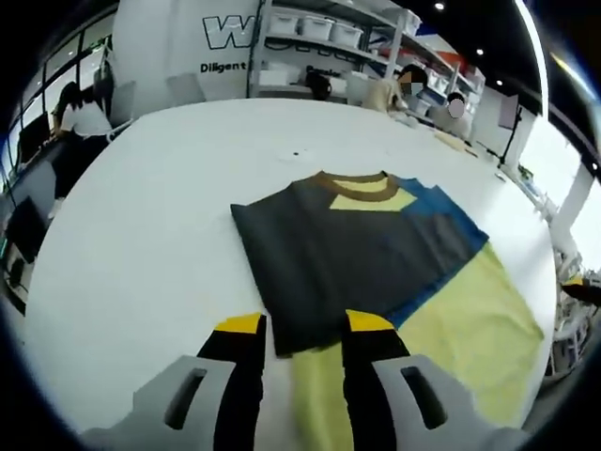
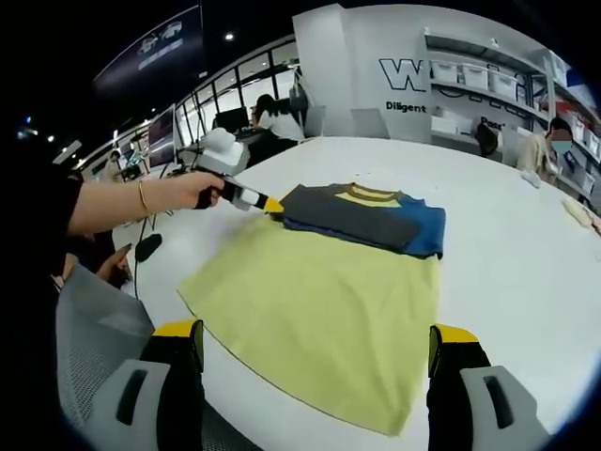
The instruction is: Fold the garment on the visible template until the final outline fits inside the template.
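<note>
A folded garment [image 1: 347,254], dark grey with a brown collar and a blue side, lies on the far part of a yellow-green template [image 1: 460,319] on the white table [image 1: 150,216]. My left gripper [image 1: 304,324] is open, its yellow-tipped jaws either side of the garment's near grey corner. In the right gripper view, the garment [image 2: 357,218] sits at the template's [image 2: 310,301] far end, and a hand holds the left gripper [image 2: 268,203] at its left corner. My right gripper [image 2: 316,331] stands wide open over the template's near edge, holding nothing.
A person's arm [image 2: 131,202] reaches in from the left. A grey mesh chair [image 2: 94,338] stands by the table's near edge. People sit at the far side [image 1: 404,89] and at desks [image 1: 80,117]. Shelves with white bins [image 1: 319,28] line the back wall.
</note>
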A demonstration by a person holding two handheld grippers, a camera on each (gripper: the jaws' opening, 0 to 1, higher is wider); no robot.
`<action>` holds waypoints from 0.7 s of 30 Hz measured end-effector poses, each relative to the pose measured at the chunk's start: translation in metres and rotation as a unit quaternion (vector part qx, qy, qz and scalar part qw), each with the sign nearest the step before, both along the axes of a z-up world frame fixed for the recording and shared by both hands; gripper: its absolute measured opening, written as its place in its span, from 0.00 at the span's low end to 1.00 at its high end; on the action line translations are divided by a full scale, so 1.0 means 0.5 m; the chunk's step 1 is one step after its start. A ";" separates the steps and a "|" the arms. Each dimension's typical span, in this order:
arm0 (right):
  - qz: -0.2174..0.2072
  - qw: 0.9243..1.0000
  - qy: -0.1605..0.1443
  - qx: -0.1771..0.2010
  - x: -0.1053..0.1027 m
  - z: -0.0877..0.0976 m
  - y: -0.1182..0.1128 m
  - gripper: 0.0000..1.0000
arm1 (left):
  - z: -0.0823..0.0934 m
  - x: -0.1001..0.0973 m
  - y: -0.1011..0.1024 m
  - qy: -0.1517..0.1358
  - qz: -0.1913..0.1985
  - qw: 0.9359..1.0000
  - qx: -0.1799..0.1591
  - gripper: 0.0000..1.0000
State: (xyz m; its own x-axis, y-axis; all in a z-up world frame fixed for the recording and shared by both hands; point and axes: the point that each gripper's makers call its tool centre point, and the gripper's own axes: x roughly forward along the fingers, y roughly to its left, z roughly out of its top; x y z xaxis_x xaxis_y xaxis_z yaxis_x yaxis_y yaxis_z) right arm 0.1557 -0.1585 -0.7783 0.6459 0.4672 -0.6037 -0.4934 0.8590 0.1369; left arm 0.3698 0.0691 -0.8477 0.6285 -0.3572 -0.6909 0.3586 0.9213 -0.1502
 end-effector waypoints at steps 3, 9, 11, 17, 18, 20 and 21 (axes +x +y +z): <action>-0.001 1.000 0.000 -0.001 0.001 0.000 -0.001 0.99 | -0.005 -0.004 0.003 0.001 -0.001 1.000 0.000 0.19; -0.003 1.000 0.000 -0.002 0.000 -0.001 -0.003 0.99 | -0.018 -0.008 0.009 0.006 0.000 1.000 0.003 0.12; -0.005 1.000 0.001 -0.002 -0.001 -0.001 -0.005 0.98 | -0.019 -0.009 0.008 0.001 -0.001 1.000 0.005 0.10; -0.004 1.000 0.001 -0.002 -0.001 -0.001 -0.003 0.97 | -0.025 -0.002 0.012 0.001 0.001 1.000 0.010 0.07; -0.004 1.000 0.001 -0.002 -0.002 -0.002 -0.002 0.97 | -0.024 -0.002 0.013 0.002 0.003 1.000 0.009 0.07; -0.003 1.000 0.002 -0.003 -0.002 -0.002 -0.002 0.97 | -0.024 -0.003 0.018 0.007 0.011 1.000 0.007 0.07; -0.002 1.000 0.001 -0.004 -0.003 -0.002 -0.002 0.97 | -0.025 -0.003 0.019 0.009 0.011 1.000 0.007 0.07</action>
